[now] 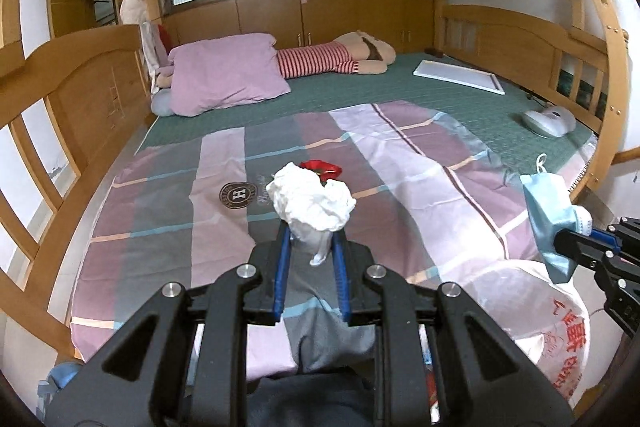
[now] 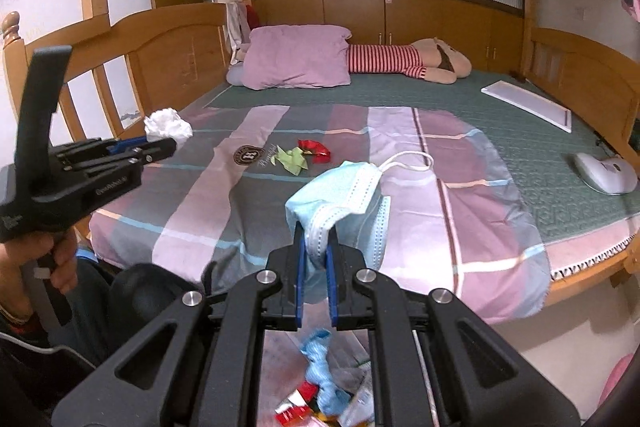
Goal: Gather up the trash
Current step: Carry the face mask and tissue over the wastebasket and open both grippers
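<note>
Both loaded: left gripper jaws pinched on tissue, right gripper jaws clamped on mask, both raised over bed. Best to drop mask into bag below first. Wrappers left on quilt.

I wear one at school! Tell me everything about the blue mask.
The blue face mask is a soft, pleated, light-blue disposable one, crumpled and folded over. A white ear loop sticks out to its side. The right gripper pinches its lower part between blue pads, holding it above the striped sheet, touching nothing else.
</note>
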`<state>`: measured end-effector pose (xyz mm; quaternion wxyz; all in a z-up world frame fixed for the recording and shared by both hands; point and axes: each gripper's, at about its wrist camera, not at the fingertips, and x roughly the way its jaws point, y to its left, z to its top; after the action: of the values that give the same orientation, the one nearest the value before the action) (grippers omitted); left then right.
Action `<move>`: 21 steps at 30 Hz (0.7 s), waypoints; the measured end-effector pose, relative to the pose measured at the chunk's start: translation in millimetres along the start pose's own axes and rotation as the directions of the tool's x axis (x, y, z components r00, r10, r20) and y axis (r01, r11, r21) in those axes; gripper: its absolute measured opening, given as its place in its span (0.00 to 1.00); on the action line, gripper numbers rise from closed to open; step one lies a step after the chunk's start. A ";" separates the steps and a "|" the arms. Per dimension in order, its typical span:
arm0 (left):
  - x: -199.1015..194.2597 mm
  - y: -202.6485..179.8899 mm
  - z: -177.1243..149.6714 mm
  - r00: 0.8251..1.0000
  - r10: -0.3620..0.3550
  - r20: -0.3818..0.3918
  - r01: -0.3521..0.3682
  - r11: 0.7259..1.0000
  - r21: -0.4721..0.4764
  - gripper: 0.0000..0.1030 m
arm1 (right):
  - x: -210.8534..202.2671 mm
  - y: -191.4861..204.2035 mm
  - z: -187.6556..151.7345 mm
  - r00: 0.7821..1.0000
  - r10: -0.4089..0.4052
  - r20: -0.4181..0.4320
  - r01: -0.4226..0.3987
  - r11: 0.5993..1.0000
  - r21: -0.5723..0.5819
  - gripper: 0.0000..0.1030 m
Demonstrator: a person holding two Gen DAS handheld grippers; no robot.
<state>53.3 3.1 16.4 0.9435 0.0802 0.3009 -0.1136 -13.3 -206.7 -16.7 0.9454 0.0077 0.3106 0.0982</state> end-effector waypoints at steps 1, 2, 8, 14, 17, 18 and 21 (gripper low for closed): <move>-3.4 -1.7 -0.5 1.000 -0.004 0.002 0.004 1.000 0.002 0.20 | -3.1 -1.9 -2.2 1.000 -0.004 -0.002 0.004 1.000 0.002 0.10; -8.4 -4.4 -2.2 1.000 -0.008 0.004 0.008 1.000 0.003 0.20 | -7.0 -4.6 -5.9 1.000 -0.010 -0.006 0.010 1.000 0.003 0.10; -31.2 -18.4 -3.6 0.999 -0.049 0.024 0.049 0.999 0.016 0.20 | -19.3 -13.6 -26.8 0.998 -0.038 -0.051 0.037 0.999 -0.015 0.10; -37.3 -34.4 -5.4 0.997 -0.080 0.015 0.079 0.996 0.038 0.20 | -15.4 -19.3 -51.4 0.991 -0.040 -0.124 0.039 0.999 -0.012 0.10; -37.8 -39.7 -5.7 0.996 -0.093 0.009 0.092 0.995 0.046 0.20 | -13.6 -21.5 -57.1 0.989 -0.037 -0.144 0.036 0.999 -0.009 0.10; -37.9 -41.4 -6.2 0.995 -0.097 0.007 0.097 0.994 0.049 0.20 | -12.9 -21.9 -58.7 0.988 -0.037 -0.150 0.036 0.999 -0.010 0.10; -35.1 -45.5 -8.3 0.994 -0.112 -0.005 0.112 0.992 0.054 0.20 | -11.7 -23.2 -62.5 0.986 -0.033 -0.161 0.033 0.999 -0.005 0.10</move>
<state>9.0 -33.1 26.4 0.9328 0.0887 0.3026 -0.1742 -55.1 -234.6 -62.1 0.9187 -0.0063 0.3860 0.0831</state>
